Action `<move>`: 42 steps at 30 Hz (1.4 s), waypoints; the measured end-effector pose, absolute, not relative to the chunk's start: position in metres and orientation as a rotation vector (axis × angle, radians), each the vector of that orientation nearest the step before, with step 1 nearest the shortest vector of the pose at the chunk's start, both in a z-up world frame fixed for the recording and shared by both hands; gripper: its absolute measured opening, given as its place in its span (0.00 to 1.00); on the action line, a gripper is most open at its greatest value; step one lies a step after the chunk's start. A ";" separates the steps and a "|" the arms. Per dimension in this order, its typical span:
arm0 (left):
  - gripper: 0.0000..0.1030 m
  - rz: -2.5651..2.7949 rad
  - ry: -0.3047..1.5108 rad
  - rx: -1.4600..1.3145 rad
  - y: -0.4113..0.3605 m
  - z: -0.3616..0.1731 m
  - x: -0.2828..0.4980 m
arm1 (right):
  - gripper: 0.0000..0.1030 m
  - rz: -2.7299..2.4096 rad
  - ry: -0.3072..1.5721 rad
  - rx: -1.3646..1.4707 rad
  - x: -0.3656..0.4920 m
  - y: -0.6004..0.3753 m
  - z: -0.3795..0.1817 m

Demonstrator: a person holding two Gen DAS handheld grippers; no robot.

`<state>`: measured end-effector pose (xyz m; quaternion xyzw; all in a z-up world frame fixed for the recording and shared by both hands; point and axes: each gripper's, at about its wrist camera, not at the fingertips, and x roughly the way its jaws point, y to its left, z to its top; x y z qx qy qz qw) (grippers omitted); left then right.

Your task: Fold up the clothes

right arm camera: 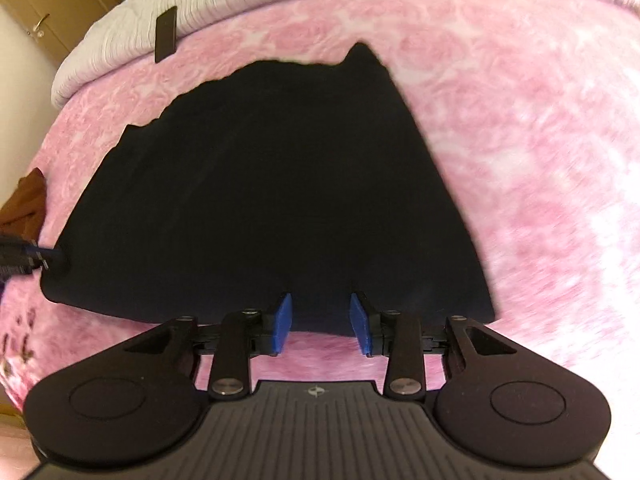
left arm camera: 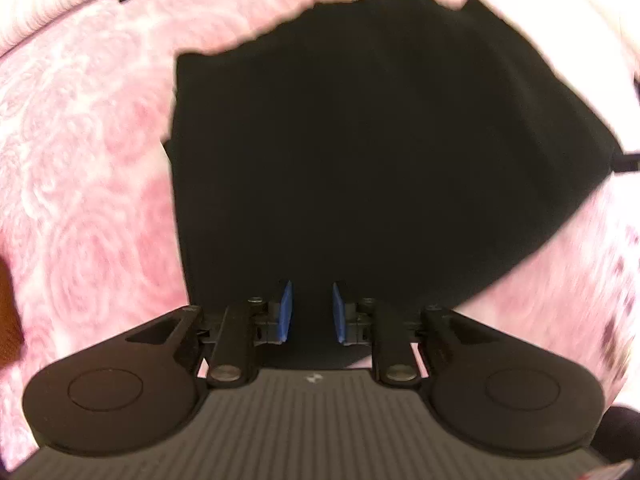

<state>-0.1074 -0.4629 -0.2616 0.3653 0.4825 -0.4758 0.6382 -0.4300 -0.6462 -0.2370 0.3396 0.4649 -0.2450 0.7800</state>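
Black garment (right arm camera: 272, 184) lies flat on the pink blanket (right arm camera: 540, 160) of the bed, already doubled into a rough trapezoid by the look of its ragged far edge.

Right claw (right arm camera: 320, 322): pads spread, nothing pinched. The garment's near edge runs crosswise just ahead of the tips; pink blanket shows between the pads lower down. The cloth therefore lies forward of this claw, widest at the near edge and narrowing away from it.

Left claw (left arm camera: 312, 312): pads parted by a narrower gap, nothing visibly pressed between them. It hangs directly over the cloth, near the garment's left side edge, which runs straight away from the claw.

Judgement: both claws sit at the near edge, one per corner; the next fold likely turns on that edge, which lies across both claws' pointing line. The right claw is closer to the open hem.

View differences: the right wrist view shows the left claw's tip at the garment's far left corner, a brown cloth (right arm camera: 24, 204) beyond it, and a cupboard door (right arm camera: 52, 12). The left wrist view shows none of these clearly, only a brown patch at its left margin.
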 end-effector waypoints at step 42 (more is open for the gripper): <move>0.52 -1.484 0.611 1.135 -0.357 -0.210 0.030 | 0.64 -0.597 1.043 0.564 -0.209 -0.431 -0.193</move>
